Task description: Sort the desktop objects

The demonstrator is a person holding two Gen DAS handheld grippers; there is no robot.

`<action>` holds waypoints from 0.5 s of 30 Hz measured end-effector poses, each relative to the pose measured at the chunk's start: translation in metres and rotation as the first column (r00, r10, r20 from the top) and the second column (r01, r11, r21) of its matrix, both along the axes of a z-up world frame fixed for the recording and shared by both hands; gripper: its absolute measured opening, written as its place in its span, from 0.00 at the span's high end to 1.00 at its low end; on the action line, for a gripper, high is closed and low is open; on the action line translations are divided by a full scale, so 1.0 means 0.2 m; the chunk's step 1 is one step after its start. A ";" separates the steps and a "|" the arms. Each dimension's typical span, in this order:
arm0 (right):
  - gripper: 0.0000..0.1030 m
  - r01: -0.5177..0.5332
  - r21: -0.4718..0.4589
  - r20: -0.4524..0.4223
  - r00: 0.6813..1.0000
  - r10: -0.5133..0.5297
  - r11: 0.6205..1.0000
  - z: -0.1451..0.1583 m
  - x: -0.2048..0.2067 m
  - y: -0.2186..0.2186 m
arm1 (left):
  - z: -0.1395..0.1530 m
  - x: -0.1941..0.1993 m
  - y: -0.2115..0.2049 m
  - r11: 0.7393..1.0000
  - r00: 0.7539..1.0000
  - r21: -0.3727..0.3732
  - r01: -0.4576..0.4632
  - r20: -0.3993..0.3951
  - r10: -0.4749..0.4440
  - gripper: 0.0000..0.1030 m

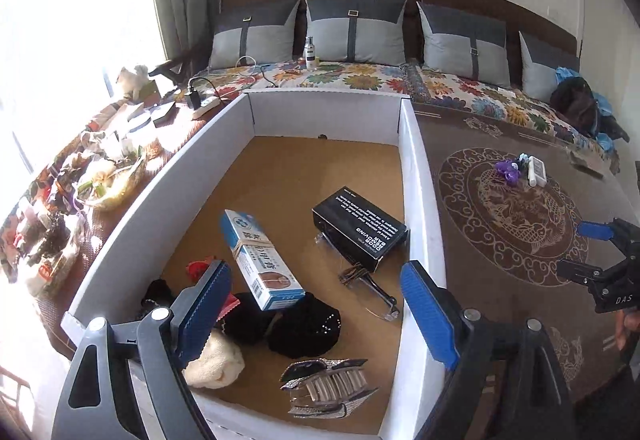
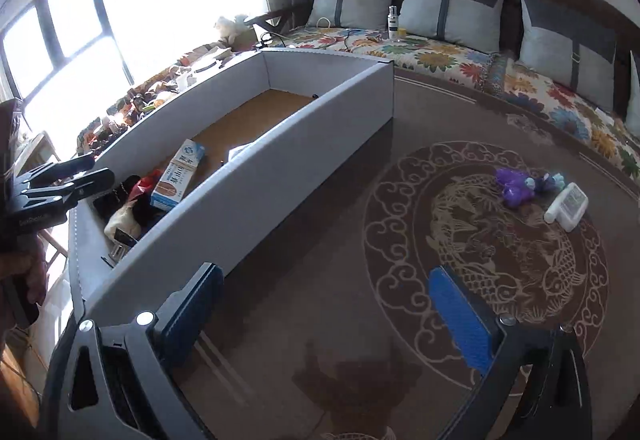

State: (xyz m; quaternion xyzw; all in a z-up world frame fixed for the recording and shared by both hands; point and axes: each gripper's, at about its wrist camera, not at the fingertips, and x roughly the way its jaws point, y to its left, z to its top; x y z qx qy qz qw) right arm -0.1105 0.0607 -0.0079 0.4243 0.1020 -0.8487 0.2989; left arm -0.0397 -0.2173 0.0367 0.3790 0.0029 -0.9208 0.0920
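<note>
A white-walled box [image 1: 416,167] with a cork floor holds a blue-and-white carton [image 1: 260,260], a black box [image 1: 360,228], clear glasses [image 1: 372,292], black cloth [image 1: 300,324], a cream soft item [image 1: 216,364] and a silver clip [image 1: 328,384]. My left gripper [image 1: 316,272] hangs open above these with nothing between its fingers. On the brown patterned table cover [image 2: 360,167] lie a purple item [image 2: 514,185] and a white device [image 2: 568,205]. My right gripper [image 2: 326,276] stands open over bare cover, just right of the box wall [image 2: 248,195], well short of those items.
A bench with a flowered cover [image 1: 360,73], grey cushions and a small bottle [image 1: 310,51] runs along the back. Left of the box lie a power strip [image 1: 204,103] and a pile of clutter [image 1: 80,191] by a bright window. A dark bag [image 1: 576,103] sits far right.
</note>
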 end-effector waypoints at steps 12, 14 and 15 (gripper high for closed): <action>0.00 0.244 0.140 -0.004 0.969 -0.246 0.960 -0.25 -0.09 0.74 | 0.13 -0.12 0.53 0.983 0.984 -0.056 0.172 -0.024 -0.174 0.16; 0.00 0.270 0.167 -0.024 0.963 -0.270 0.948 -0.28 -0.09 0.79 | 0.14 -0.12 0.61 0.978 0.978 -0.025 0.208 -0.024 -0.209 0.16; 0.00 0.283 0.181 -0.036 0.959 -0.281 0.942 -0.30 -0.10 0.82 | 0.14 -0.12 0.65 0.974 0.973 -0.006 0.228 -0.021 -0.228 0.16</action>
